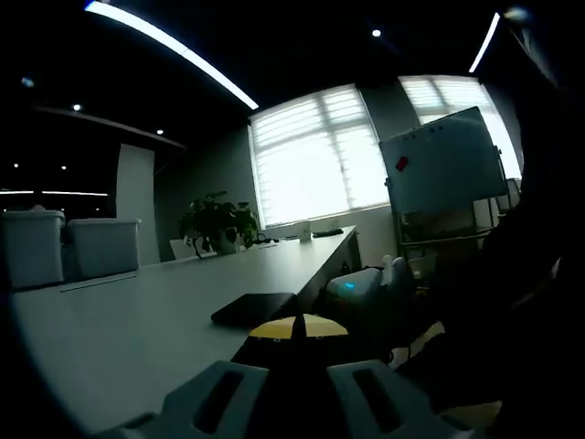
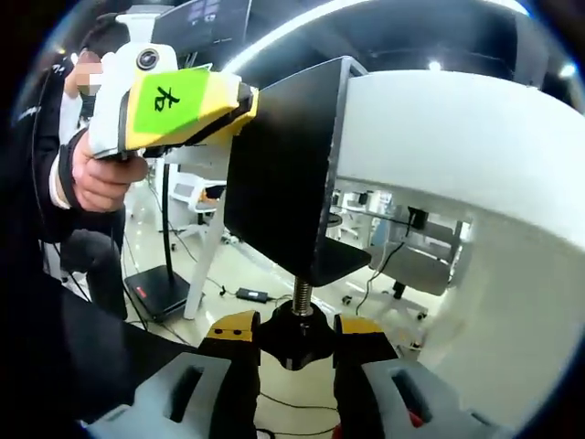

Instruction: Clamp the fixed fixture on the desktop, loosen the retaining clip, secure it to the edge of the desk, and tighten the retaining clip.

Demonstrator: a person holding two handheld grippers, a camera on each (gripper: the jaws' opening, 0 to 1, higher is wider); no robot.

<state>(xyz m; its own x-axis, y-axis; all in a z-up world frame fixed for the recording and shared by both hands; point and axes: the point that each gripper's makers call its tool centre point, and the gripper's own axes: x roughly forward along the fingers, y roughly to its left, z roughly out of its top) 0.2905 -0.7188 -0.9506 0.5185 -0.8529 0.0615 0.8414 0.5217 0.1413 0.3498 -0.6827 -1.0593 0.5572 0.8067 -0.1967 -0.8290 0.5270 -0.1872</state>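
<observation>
A black C-shaped clamp fixture [image 2: 283, 183] sits over the edge of the white desk [image 2: 439, 137]. Its lower arm reaches under the desk. A threaded screw [image 2: 300, 294] runs down from that arm to a black knob [image 2: 294, 343]. My right gripper [image 2: 294, 334] is shut on this knob, yellow-tipped jaws on either side. My left gripper [image 2: 242, 101], with a green label, is held by a hand and is shut on the fixture's upper back edge. In the left gripper view my left gripper [image 1: 297, 352] is shut on the black fixture [image 1: 256, 309] lying on the desk [image 1: 137, 311]. The right gripper [image 1: 361, 288] shows below the desk edge.
A whiteboard [image 1: 443, 165] stands to the right of the desk, and a potted plant [image 1: 218, 222] sits at its far end. Pale bins [image 1: 101, 245] stand at the left. A person's hand [image 2: 96, 178] is close by. Beneath the desk are a stand base [image 2: 160, 288] and a chair [image 2: 420, 265].
</observation>
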